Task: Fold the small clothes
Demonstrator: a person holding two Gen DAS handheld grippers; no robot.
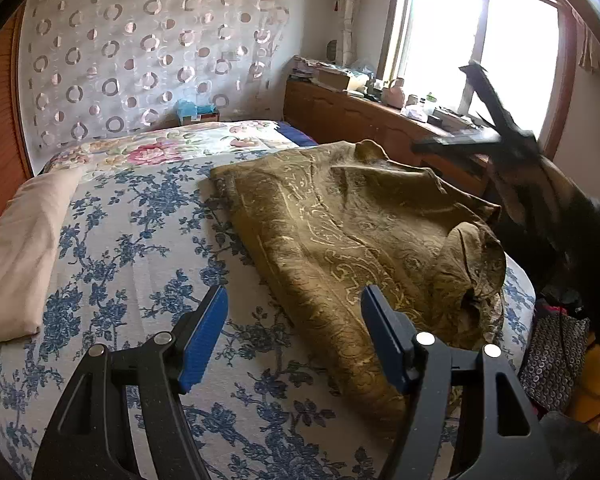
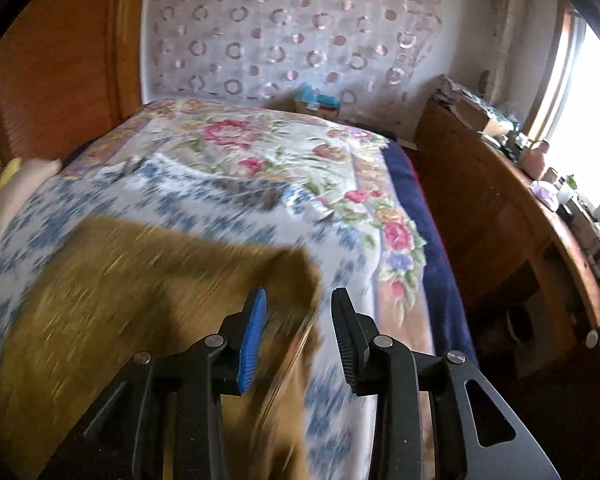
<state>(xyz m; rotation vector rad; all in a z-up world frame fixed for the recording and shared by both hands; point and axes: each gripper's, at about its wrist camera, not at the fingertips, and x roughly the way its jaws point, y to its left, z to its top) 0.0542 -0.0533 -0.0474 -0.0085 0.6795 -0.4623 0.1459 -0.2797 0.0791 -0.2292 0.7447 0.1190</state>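
An olive-gold patterned garment [image 1: 360, 232] lies spread on the blue-flowered bed sheet [image 1: 140, 248], partly folded, with a rumpled sleeve at its near right. My left gripper [image 1: 295, 294] hovers open over the garment's near left edge, nothing between its blue pads. At the right of the left wrist view my right gripper [image 1: 496, 132] is blurred, raised over the garment's far right side. In the right wrist view the right gripper [image 2: 300, 294] has its jaws apart above the blurred garment [image 2: 140, 280]. An edge of the cloth runs below the gap and neither pad presses on it.
A folded beige cloth [image 1: 24, 248] lies at the bed's left edge. A pink-flowered quilt [image 1: 160, 148] covers the far end. A cluttered wooden dresser [image 1: 360, 112] runs under the window at the right. Bags [image 1: 556, 360] sit on the floor beside the bed.
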